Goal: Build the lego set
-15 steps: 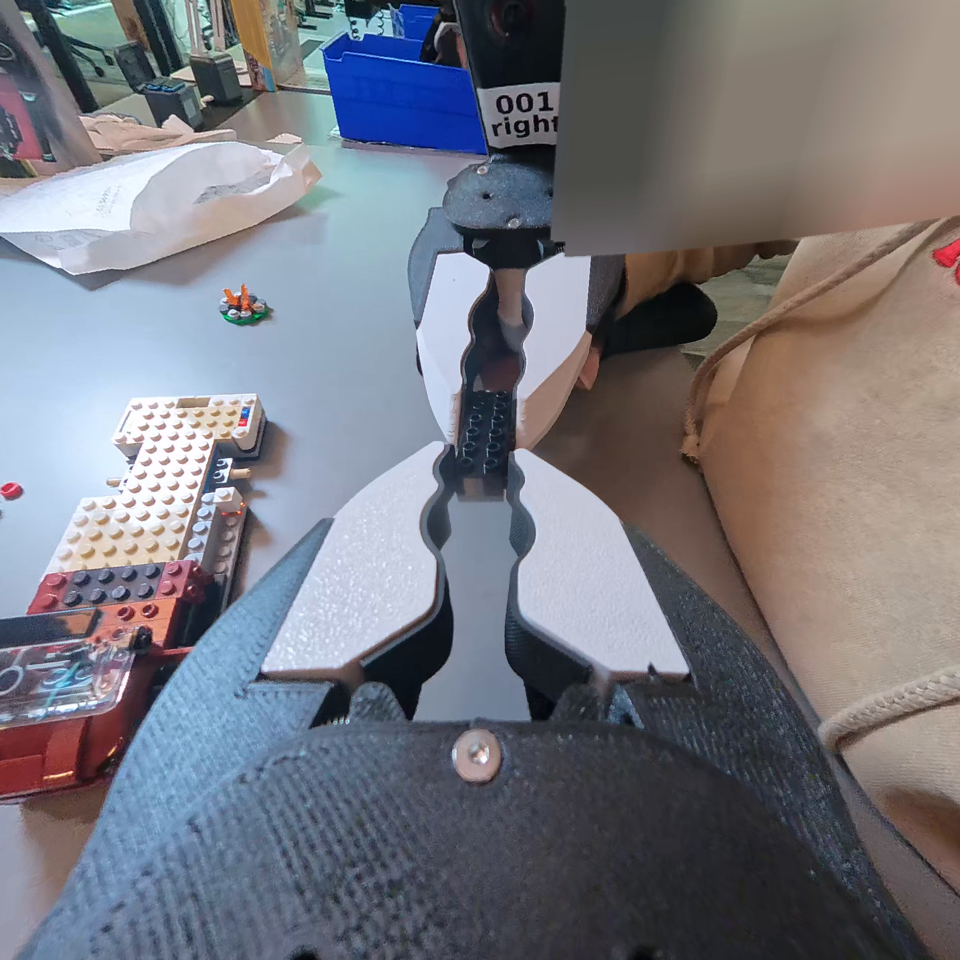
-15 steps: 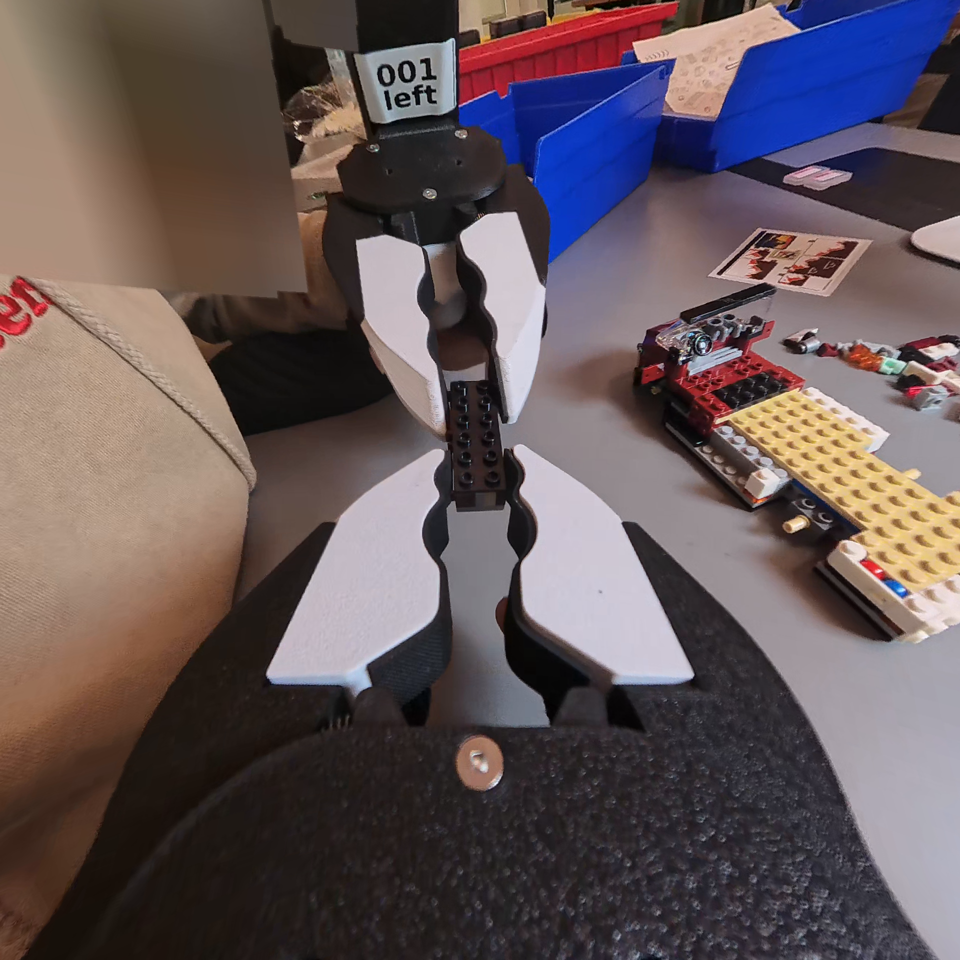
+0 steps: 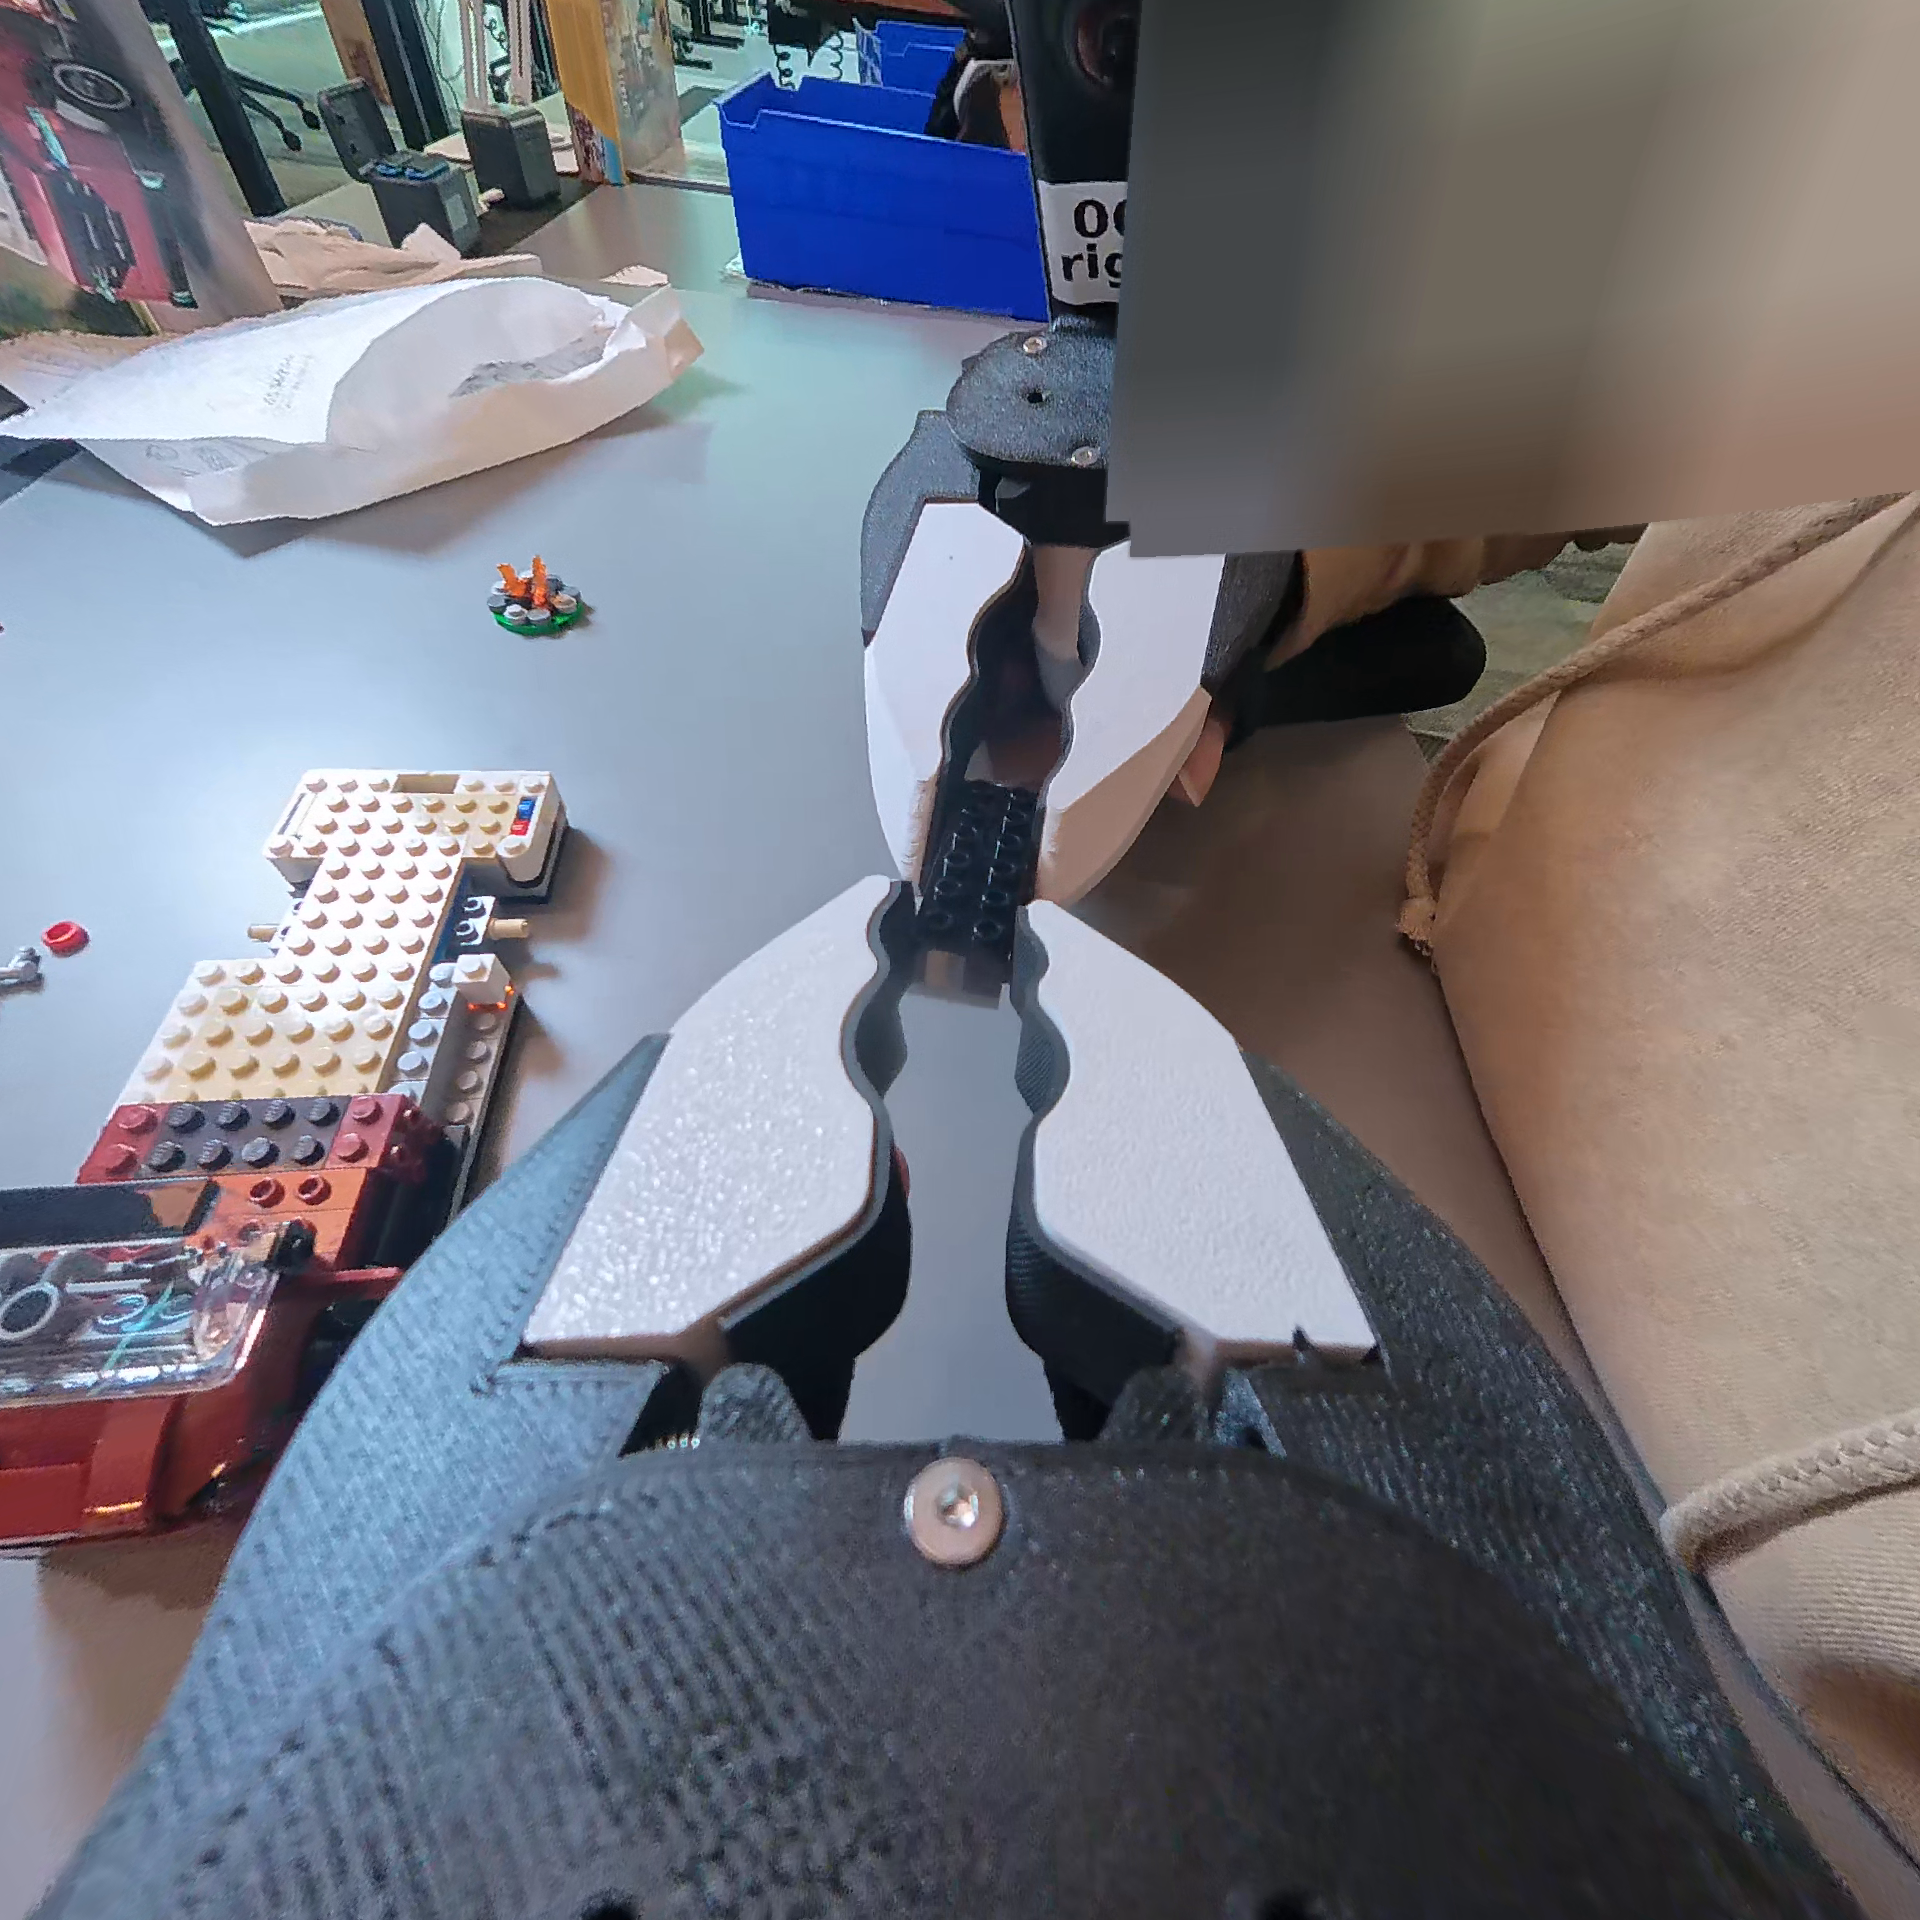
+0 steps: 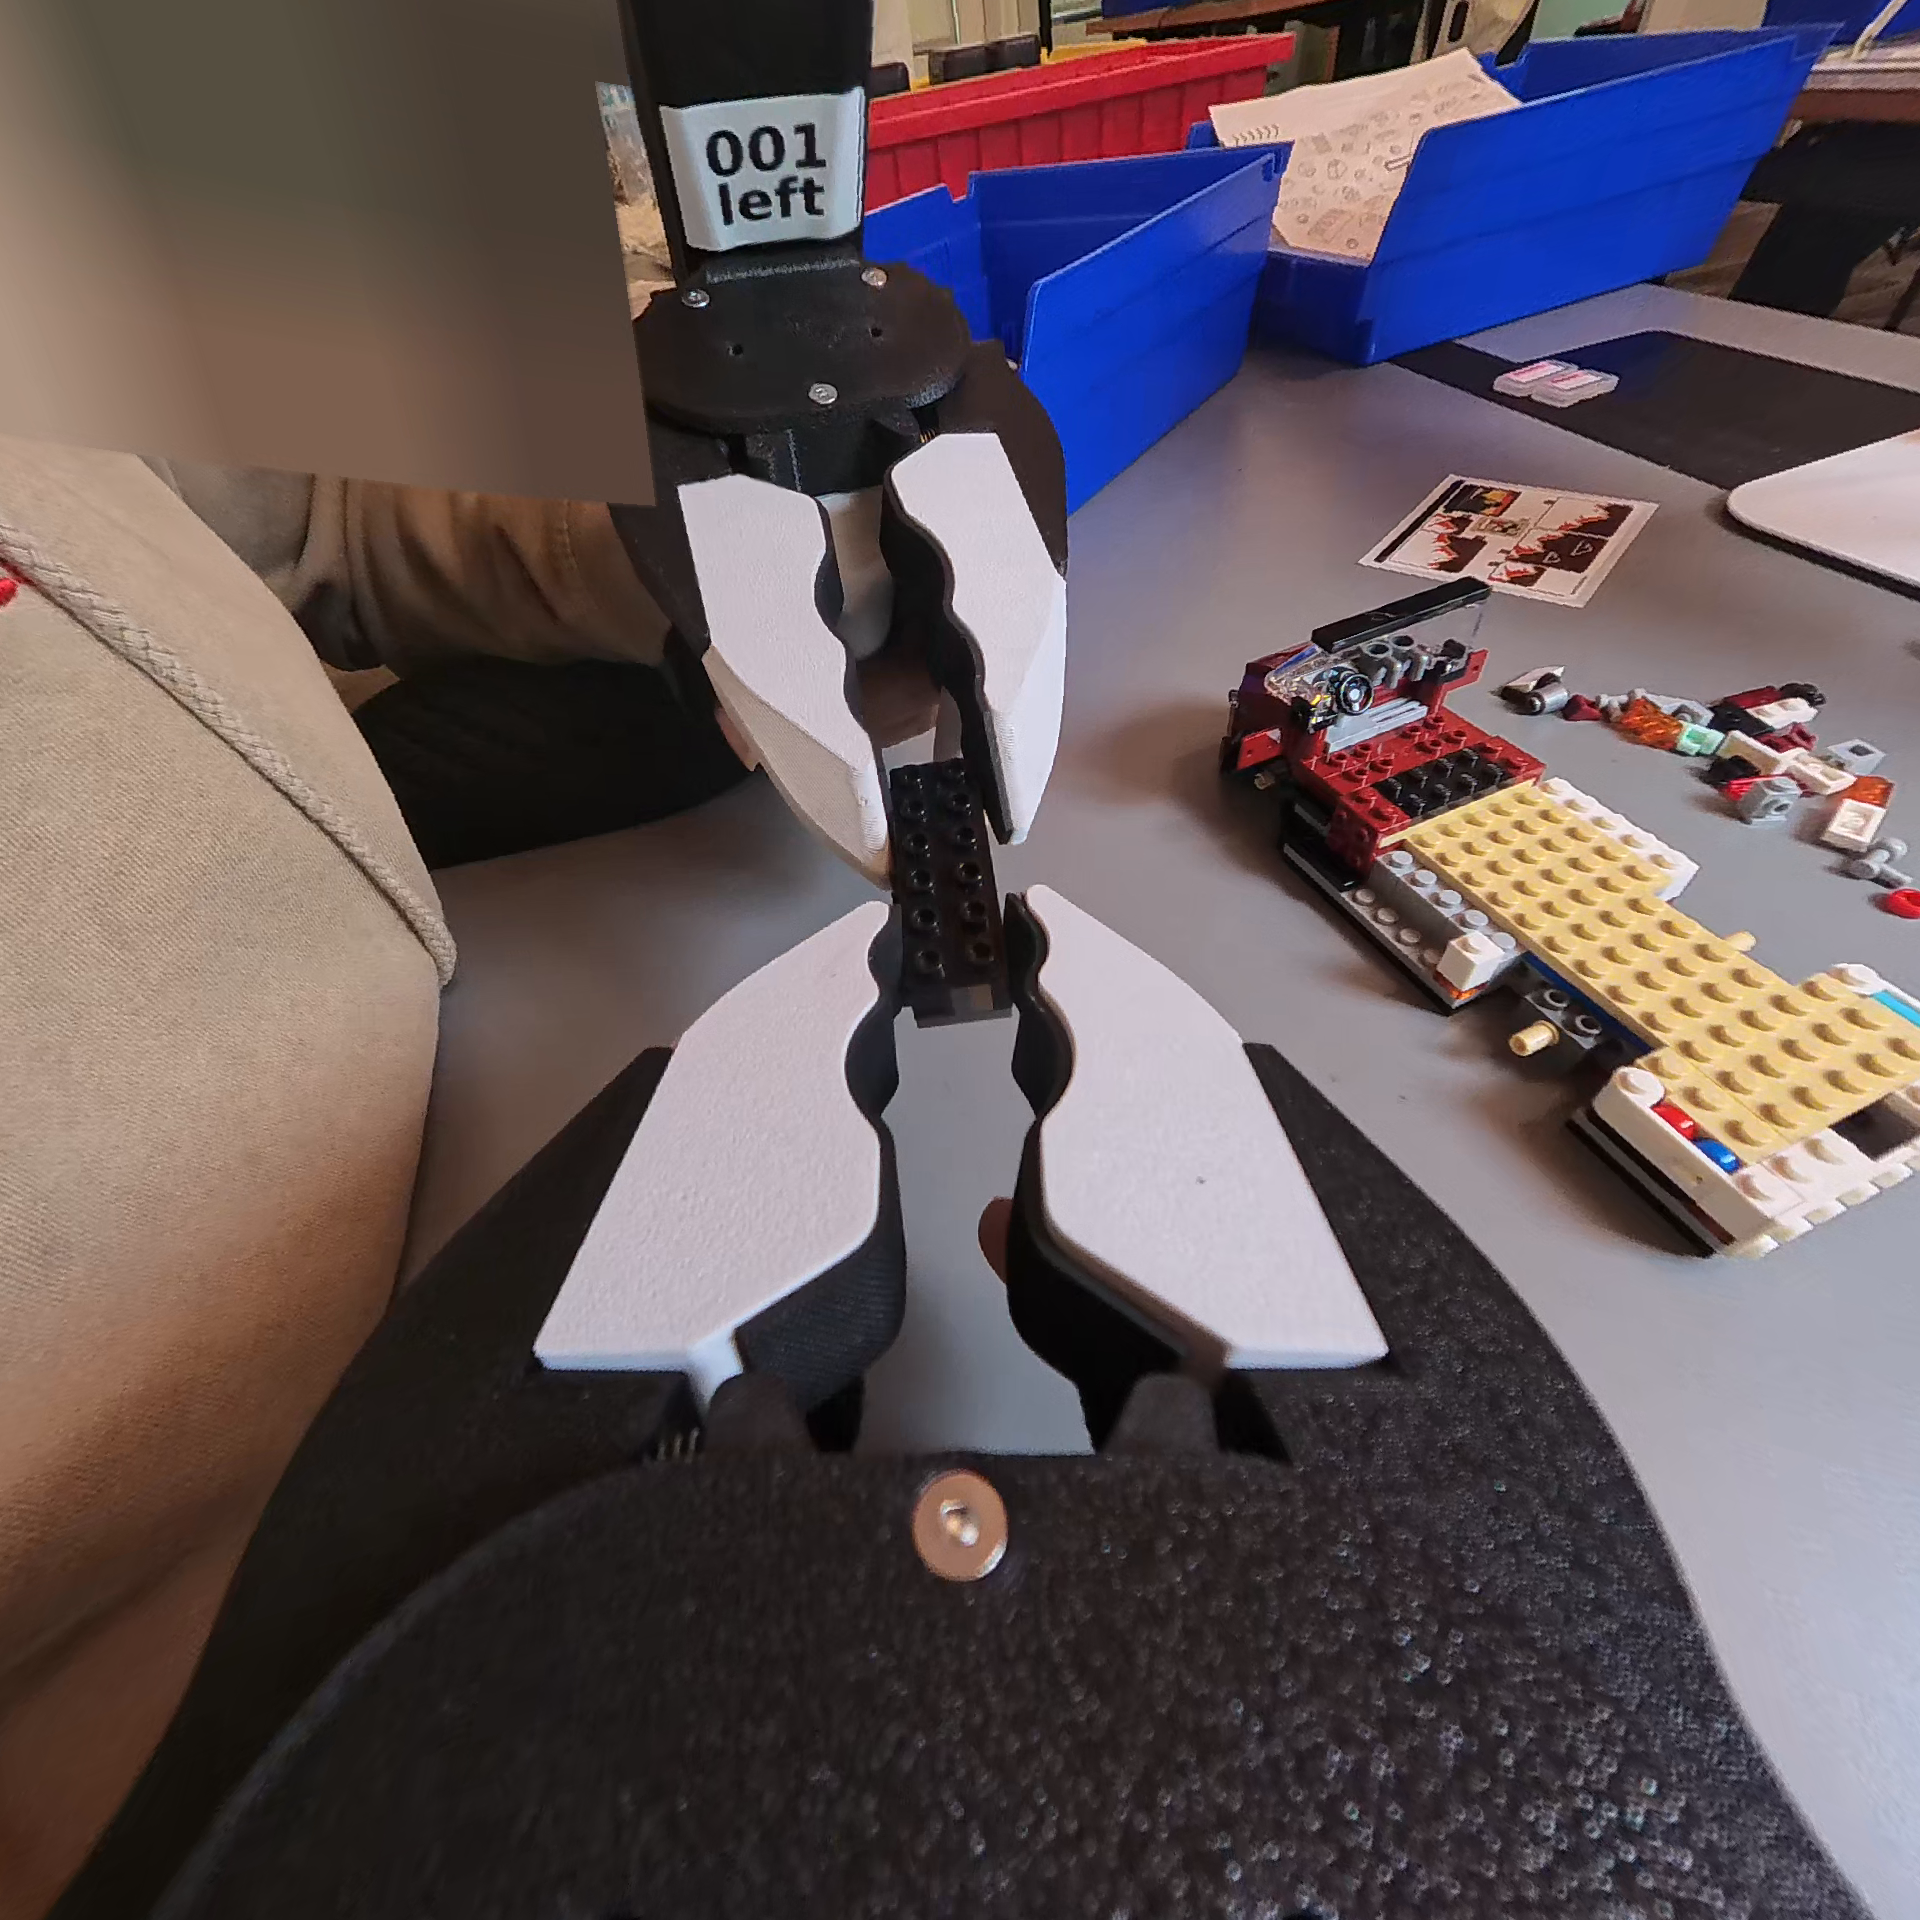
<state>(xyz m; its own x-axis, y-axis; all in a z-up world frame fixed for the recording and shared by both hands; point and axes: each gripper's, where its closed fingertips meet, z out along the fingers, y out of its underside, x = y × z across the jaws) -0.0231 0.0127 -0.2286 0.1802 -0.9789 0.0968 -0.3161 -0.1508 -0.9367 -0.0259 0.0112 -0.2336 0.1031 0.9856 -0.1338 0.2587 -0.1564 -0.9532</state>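
A long black studded brick [image 3: 977, 873] is held above the grey table [image 3: 675, 727] between the two grippers, which face each other. My left gripper [image 3: 961, 925] is shut on the brick's near end, with both pads pressed on its sides. My right gripper [image 4: 951, 935] is shut on the other end of the same brick [image 4: 940, 883]. In the right wrist view the left gripper [image 4: 940, 831] clamps the far end and stands a little tilted. In the left wrist view the right gripper's white fingers [image 3: 1122, 727] close on the far end.
A partly built vehicle of tan, white and dark red bricks [image 3: 343, 966] lies on the table and also shows in the right wrist view [image 4: 1558, 935]. Loose small pieces [image 4: 1766, 758], a green round piece [image 3: 537, 603], a white paper bag [image 3: 364, 405] and blue bins [image 4: 1455, 187] lie farther off. A person's beige hoodie [image 3: 1662, 935] is close by. Left and right tips are no more than a few centimetres apart.
Both grippers stay shut on the black brick. The left gripper has tilted a little, and the brick leans slightly with it.
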